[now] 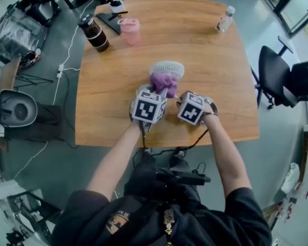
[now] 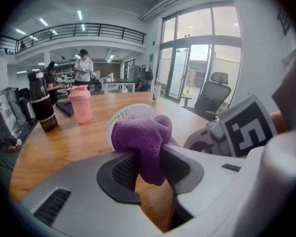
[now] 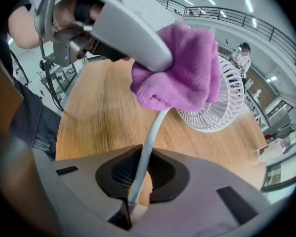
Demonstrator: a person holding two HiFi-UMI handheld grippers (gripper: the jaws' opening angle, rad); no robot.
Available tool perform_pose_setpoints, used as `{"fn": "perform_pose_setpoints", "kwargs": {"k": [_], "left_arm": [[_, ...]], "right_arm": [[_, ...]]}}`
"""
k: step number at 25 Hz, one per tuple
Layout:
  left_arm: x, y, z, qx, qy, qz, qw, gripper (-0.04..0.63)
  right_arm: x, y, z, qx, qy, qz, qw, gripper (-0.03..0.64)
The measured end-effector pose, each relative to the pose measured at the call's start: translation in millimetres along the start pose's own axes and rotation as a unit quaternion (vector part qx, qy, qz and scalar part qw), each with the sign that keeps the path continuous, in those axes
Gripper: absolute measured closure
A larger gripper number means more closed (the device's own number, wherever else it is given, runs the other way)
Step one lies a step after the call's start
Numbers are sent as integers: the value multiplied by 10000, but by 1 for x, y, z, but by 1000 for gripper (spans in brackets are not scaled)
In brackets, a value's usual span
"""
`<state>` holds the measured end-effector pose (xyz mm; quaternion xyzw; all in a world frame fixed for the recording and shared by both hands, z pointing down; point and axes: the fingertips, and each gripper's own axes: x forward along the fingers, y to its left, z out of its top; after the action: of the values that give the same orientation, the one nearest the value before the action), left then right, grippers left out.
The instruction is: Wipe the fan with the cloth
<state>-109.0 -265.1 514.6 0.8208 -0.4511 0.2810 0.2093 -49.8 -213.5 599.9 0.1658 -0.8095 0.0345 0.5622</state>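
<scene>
A small white fan (image 1: 168,68) with a round wire grille (image 3: 214,107) stands near the middle of the wooden table (image 1: 210,86). A purple cloth (image 1: 163,82) is bunched against the grille's near side. My left gripper (image 2: 149,168) is shut on the cloth (image 2: 143,139) and presses it on the fan (image 2: 128,115). My right gripper (image 3: 138,174) is shut on the fan's thin white stem (image 3: 150,142) below the head. In the right gripper view the cloth (image 3: 180,70) covers the grille's left part.
A dark brown bottle (image 1: 95,33) and a pink cup (image 1: 130,29) stand at the table's far left, a clear bottle (image 1: 225,19) at the far right. A black office chair (image 1: 277,76) stands right of the table. People stand far off in the hall (image 2: 83,68).
</scene>
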Motion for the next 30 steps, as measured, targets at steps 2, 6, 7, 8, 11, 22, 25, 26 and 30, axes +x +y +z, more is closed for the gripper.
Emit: {"fn": "perform_pose_setpoints", "kwargs": {"k": [2, 6, 7, 8, 11, 22, 25, 26, 30], "left_arm": [[9, 3, -13, -397, 43, -148, 9991, 482], [21, 16, -11, -854, -54, -242, 9960, 482], [22, 21, -8, -863, -76, -216, 9960, 482], [21, 25, -4, -845, -93, -191, 9962, 482], [13, 31, 2, -762, -139, -127, 9969, 482], [-19, 77, -2, -790, -304, 399, 9956, 482], [-5, 68, -34, -976, 89, 181, 9950, 482], [1, 63, -43, -1008, 224, 114, 9946, 482], [29, 40, -68, -957, 700, -72, 9929, 482]], "right_arm": [[0, 0, 0, -19, -3, -8, 10000, 580], [2, 1, -1, -93, 40, -45, 9999, 580], [2, 2, -1, -113, 57, -61, 9999, 580], [3, 1, -1, -125, 67, -74, 9999, 580], [3, 1, -1, -125, 75, -79, 9999, 580], [7, 2, -4, -138, 155, -64, 9998, 580], [7, 2, -3, -134, 161, -40, 9998, 580], [7, 2, -3, -127, 155, -32, 9998, 580], [5, 2, -1, -121, 92, -19, 9999, 580]]}}
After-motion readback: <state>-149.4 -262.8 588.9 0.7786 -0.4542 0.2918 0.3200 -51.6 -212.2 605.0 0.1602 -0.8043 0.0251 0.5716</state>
